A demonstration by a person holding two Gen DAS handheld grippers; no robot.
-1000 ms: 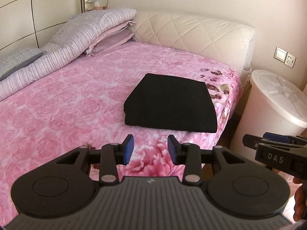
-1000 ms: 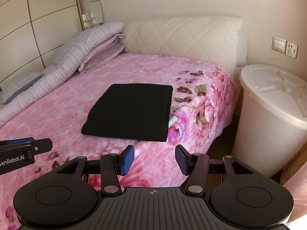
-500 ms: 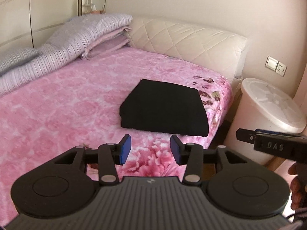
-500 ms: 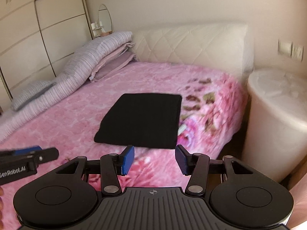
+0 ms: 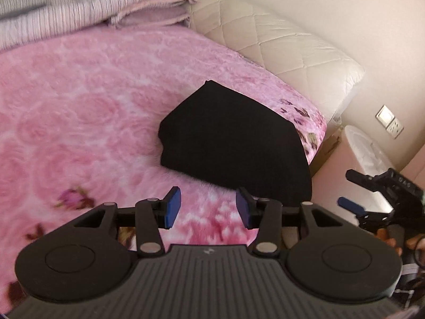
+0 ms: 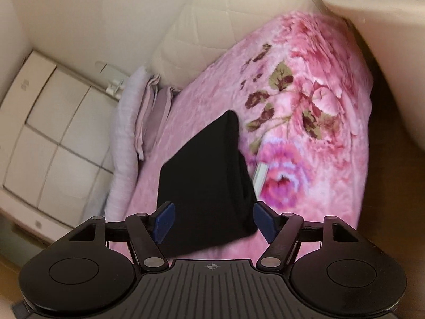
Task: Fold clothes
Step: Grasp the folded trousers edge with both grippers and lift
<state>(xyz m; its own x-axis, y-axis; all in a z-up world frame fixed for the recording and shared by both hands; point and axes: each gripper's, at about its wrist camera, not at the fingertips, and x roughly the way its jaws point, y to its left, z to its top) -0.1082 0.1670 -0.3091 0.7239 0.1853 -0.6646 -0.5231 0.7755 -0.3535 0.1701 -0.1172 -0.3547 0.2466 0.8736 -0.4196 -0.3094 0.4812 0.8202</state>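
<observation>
black folded garment [image 5: 233, 143] lying on pink floral blanket [image 5: 79, 122] near the bed's edge. left hand-held gripper [image 5: 208, 211] spread, empty; right hand-held gripper [image 6: 212, 222] opening wide, garment's near edge between, unpinched. risk: snagging fuzzy blanket with the cloth, or dragging folds loose. white bin [image 5: 369, 154] close beside; striped quilt [image 5: 87, 8] well apart.

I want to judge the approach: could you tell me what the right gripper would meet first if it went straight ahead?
Most likely the folded black garment: it lies directly ahead of the right gripper, whose opening jaws hold nothing.

pink floral blanket [image 5: 79, 101]; quilted headboard [image 5: 279, 45]; white bin [image 5: 372, 156]
</observation>
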